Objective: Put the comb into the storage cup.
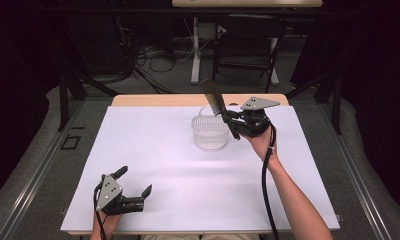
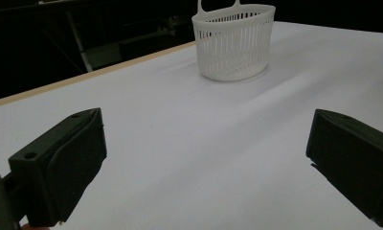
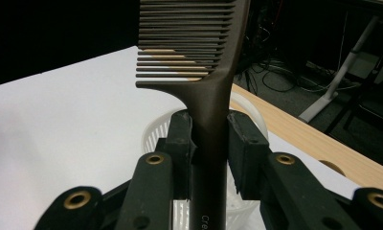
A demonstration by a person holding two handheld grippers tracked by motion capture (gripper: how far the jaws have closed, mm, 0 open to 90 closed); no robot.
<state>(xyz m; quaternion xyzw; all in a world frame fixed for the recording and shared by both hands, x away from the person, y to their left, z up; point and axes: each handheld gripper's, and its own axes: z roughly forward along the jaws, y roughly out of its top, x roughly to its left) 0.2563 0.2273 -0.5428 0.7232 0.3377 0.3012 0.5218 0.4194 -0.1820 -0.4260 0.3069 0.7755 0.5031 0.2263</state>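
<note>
Patience pays: my right gripper clamps the dark plastic comb above the white slotted basket, so I lower handle-first, left gripper wide.

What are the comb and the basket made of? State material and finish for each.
Comb: probably hard plastic, dark brown, smooth with a slight sheen; evenly moulded teeth and printed lettering on the handle suggest it.
Basket: likely white moulded plastic, matte; thin regular slats and a moulded hanging loop at the rim point that way.
</note>
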